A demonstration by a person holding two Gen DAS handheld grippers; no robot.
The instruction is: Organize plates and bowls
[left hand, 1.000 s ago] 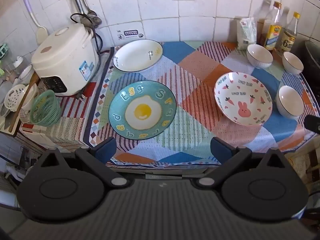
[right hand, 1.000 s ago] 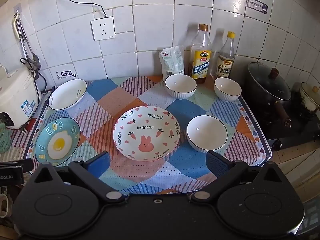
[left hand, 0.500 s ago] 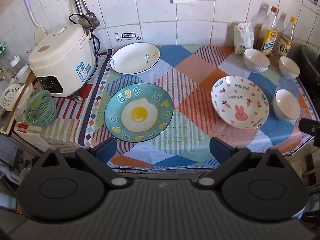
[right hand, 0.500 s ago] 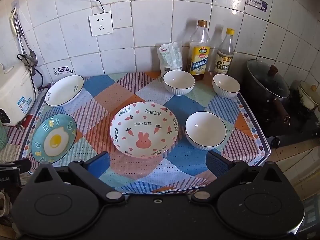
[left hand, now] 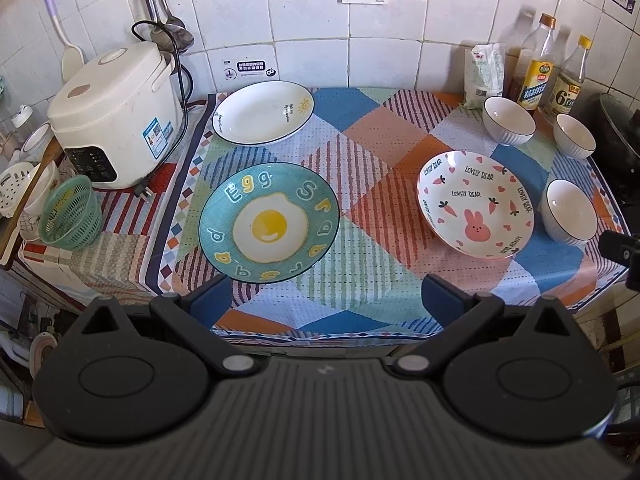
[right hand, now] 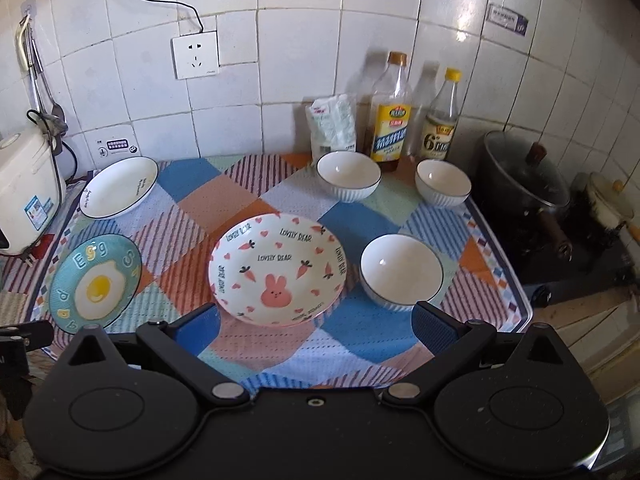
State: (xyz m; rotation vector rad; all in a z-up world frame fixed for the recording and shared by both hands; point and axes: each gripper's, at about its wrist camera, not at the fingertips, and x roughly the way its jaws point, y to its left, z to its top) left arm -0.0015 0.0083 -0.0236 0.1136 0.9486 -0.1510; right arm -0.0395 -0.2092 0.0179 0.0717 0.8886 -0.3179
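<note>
Far left, a white rice cooker (left hand: 114, 114) sits on the desk, its plug (left hand: 142, 191) lying loose beside it. Near it, a green basket (left hand: 70, 213) tipped on its side. Ladles (left hand: 164, 20) hang on the tiled wall. Far right, a white packet (right hand: 332, 124) and two bottles (right hand: 391, 114) stand against the tiles; a lidded dark pot (right hand: 524, 178) on the stove.

3 plates (right hand: 276, 270), 3 bowls (right hand: 401, 268), 2 bottles (right hand: 391, 120), 1 rice cooker (left hand: 116, 116)

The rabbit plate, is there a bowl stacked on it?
No, the rabbit plate holds nothing; the nearest bowl sits beside it on the cloth, to its right.
</note>
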